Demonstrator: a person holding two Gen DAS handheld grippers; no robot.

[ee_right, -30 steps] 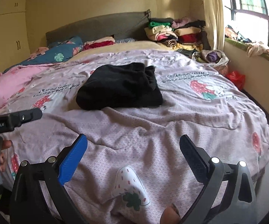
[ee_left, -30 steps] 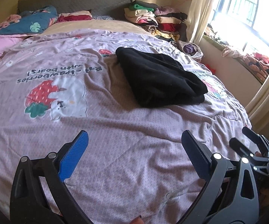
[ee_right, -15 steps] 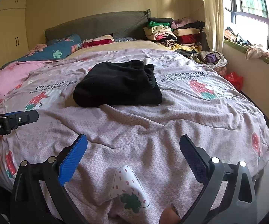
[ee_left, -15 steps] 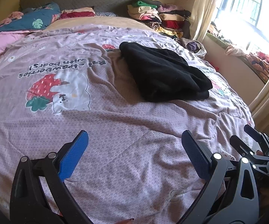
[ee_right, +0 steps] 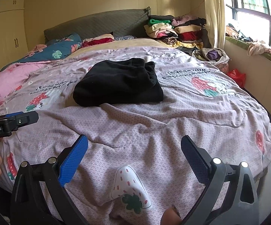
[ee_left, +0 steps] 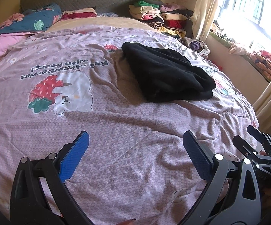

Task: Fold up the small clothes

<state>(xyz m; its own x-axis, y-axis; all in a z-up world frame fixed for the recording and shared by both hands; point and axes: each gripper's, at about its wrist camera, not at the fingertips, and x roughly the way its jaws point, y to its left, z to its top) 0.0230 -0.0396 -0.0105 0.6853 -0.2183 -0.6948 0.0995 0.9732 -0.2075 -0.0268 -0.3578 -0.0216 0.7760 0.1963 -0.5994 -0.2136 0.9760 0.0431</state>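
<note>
Black garment (ee_right: 117,82) folded, lies mid-bed on lilac strawberry quilt (ee_right: 154,127). Left gripper (ee_left: 135,150) and right gripper (ee_right: 134,151) near edge, fingers wide, empty.

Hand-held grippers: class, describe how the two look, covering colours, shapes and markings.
Each hand-held gripper, left and right, has a black frame with cut-outs, silver rivets and two textured blue pads. The left one's body reads "GenRobot.AI" in the right wrist view.

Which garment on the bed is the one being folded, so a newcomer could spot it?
Start at the lilac strawberry-print quilt covering the bed. Near its middle lies a black garment, folded into a thick bundle. It lies alone on the quilt, the only plain black piece there, well apart from the colourful clothes pile by the headboard.
</note>
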